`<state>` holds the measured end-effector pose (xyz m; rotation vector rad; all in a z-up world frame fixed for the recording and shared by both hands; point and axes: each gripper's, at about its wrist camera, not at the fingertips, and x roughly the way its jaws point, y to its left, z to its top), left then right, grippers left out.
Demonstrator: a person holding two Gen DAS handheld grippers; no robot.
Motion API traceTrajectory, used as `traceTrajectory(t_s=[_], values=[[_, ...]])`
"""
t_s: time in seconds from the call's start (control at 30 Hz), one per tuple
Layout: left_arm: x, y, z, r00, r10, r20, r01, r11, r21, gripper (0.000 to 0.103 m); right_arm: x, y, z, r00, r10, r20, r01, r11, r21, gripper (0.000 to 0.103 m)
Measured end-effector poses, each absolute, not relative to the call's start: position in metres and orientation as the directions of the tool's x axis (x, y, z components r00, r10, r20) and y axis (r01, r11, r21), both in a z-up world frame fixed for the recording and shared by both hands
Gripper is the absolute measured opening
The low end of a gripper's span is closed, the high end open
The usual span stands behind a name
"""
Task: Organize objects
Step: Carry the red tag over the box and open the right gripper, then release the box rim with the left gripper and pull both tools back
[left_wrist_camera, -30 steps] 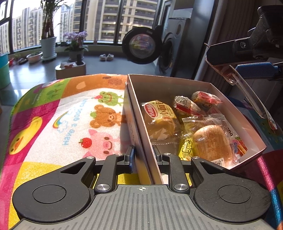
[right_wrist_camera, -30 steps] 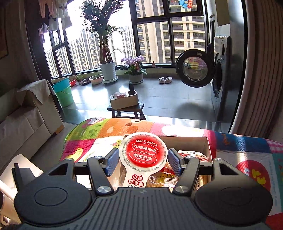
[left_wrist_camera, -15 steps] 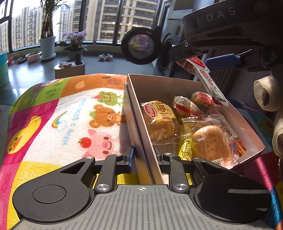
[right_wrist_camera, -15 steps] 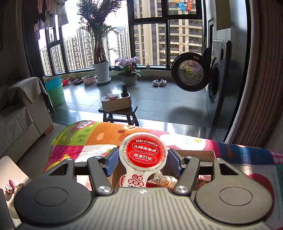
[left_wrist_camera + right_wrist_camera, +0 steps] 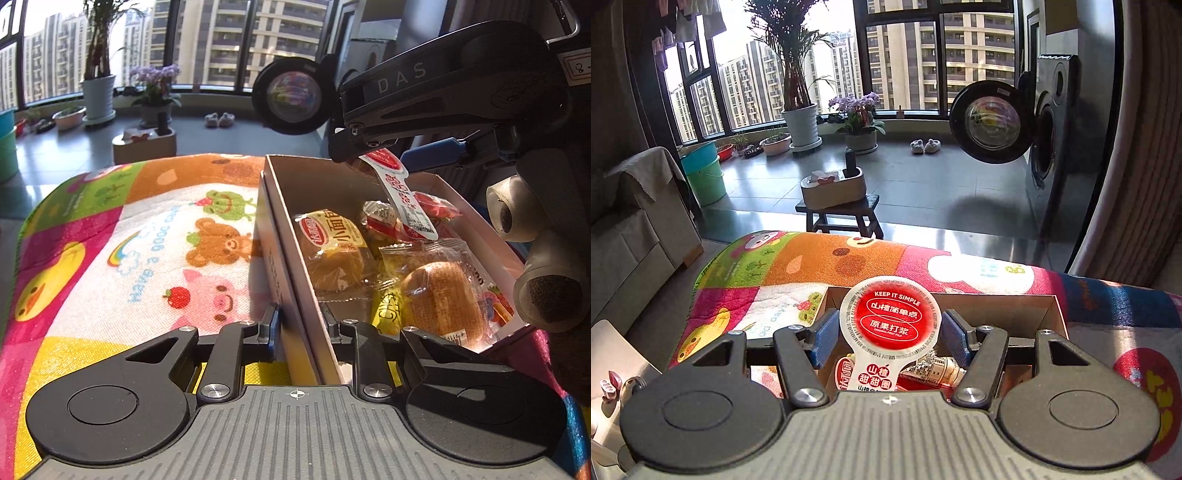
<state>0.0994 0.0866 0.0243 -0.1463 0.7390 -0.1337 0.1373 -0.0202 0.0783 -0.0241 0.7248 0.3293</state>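
Right gripper carries a red-lidded snack cup over the box while the left steadies the box wall.

Nearest the left camera, the left gripper is clamped on the near wall of the cardboard box, one finger outside and one inside. The right gripper is closed on the snack cup, red lid facing the camera, its label tab hanging down toward the packets. Beyond, the wrapped bun and other snacks fill the box on the cartoon mat. From the left view the cup hangs above the box's far end, probably clear of the packets, though depth is hard to read. A second ago the right gripper sat well off to the right; it has swung in over the box.
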Motion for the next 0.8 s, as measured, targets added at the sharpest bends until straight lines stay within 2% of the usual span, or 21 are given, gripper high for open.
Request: traceTrajectory(t_s=[0.3, 0.57, 0.8], values=[[0.099, 0.087, 0.024, 0.732, -0.174, -0.658, 0.071, 0.981, -0.181, 0.024, 0.138, -0.034, 0.073, 0.7, 0.287, -0.653, -0.277, 0.953, 0.123, 0.067], [0.099, 0.087, 0.024, 0.733, -0.174, -0.658, 0.07, 0.981, -0.181, 0.024, 0.097, -0.077, 0.075, 0.743, 0.22, -0.632, -0.272, 0.962, 0.015, 0.067], [0.102, 0.084, 0.024, 0.727, -0.155, -0.668, 0.063, 0.985, -0.16, 0.023, 0.047, -0.13, 0.076, 0.759, 0.19, -0.623, -0.248, 0.969, -0.007, 0.071]])
